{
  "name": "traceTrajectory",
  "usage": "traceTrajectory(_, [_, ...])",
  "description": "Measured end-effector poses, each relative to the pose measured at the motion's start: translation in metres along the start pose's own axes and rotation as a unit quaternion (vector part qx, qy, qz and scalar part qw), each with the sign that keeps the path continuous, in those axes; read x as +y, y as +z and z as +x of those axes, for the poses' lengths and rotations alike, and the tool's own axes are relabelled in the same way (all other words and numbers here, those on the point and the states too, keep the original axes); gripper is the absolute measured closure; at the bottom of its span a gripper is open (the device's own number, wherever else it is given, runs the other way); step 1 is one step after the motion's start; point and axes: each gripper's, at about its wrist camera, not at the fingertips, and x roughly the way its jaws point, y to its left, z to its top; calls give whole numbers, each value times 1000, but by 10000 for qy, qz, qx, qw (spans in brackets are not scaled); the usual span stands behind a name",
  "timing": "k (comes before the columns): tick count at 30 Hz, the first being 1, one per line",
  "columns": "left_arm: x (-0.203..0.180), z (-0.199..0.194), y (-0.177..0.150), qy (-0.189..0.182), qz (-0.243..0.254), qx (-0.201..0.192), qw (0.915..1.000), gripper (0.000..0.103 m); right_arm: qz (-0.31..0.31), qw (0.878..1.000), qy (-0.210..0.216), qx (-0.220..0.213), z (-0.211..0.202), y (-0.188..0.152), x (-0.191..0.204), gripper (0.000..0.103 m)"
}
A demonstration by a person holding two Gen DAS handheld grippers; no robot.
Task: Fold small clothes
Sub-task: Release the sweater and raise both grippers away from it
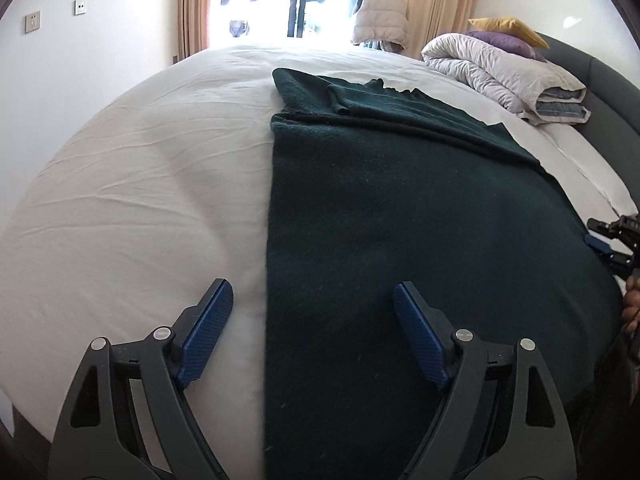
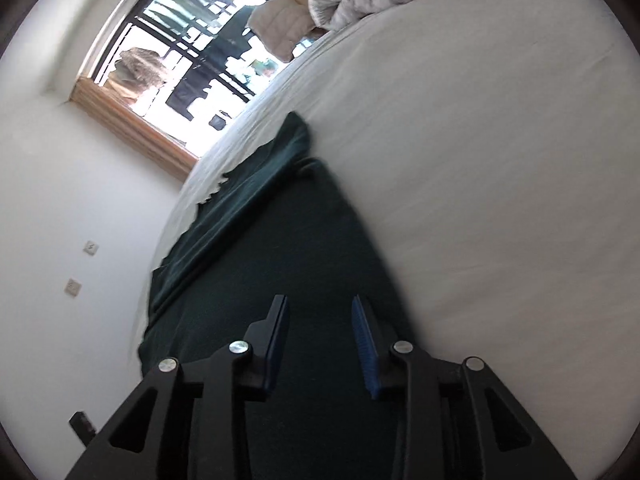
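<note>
The left gripper (image 1: 312, 308) hangs over the white bed sheet (image 1: 140, 184) with its jaws spread wide and nothing between them; the straight left edge of the dark green garment (image 1: 400, 220) runs up through the gap, so one blue pad sits over bare sheet and the other over the cloth. Ahead of these jaws the garment lies flat on the bed, with a sleeve folded across its far end. This view alone shows the rolled grey duvet (image 1: 508, 72) well beyond the jaws to their right, with a purple pillow (image 1: 504, 42) and a yellow pillow (image 1: 508, 26) on it, and the right gripper (image 1: 612, 240) at the garment's right edge, a hand just below it. The right wrist view, rolled on its side, shows the right gripper (image 2: 320, 312) with jaws partly apart, a clear gap between the pads, and the garment (image 2: 288, 248) spread beneath and ahead of them; whether the pads touch the cloth cannot be told. Only this view shows the window (image 2: 192, 52) with its wooden frame.
</note>
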Motion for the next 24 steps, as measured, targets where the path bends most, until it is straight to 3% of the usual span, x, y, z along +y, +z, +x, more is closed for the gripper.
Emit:
traceTrajectory(1, [3, -6, -5, 91, 93, -20, 9999, 20, -48, 9997, -242, -30, -12, -1, -4, 45])
traceTrajectory(2, [6, -13, -8, 173, 173, -42, 9997, 20, -115, 9992, -380, -87, -26, -3, -5, 39])
traceTrajectory(8, [4, -67, -34, 432, 777, -346, 9954, 20, -1301, 9901, -170, -502, -92, -36, 39, 32])
traceTrajectory(12, [-36, -97, -54, 376, 1851, -704, 9795, 20, -2030, 9754, -151, -843, -102, -66, 85, 16])
traceTrajectory(15, [-69, -101, -75, 492, 2765, -739, 9569, 18, -2139, 9711, 22, -1062, -99, -78, 109, 9])
traceTrajectory(18, [-92, -109, -99, 715, 3568, -891, 9272, 18, -2073, 9734, 22, -970, -94, -81, 121, 9])
traceTrajectory(21, [-110, -111, -121, 983, 4339, -1124, 8885, 14, -2040, 9741, 62, -974, -89, -84, 123, 9])
traceTrajectory(24, [-118, -103, -152, 1344, 5137, -1266, 8379, 10, -1915, 9767, 67, -969, -88, -85, 120, 9])
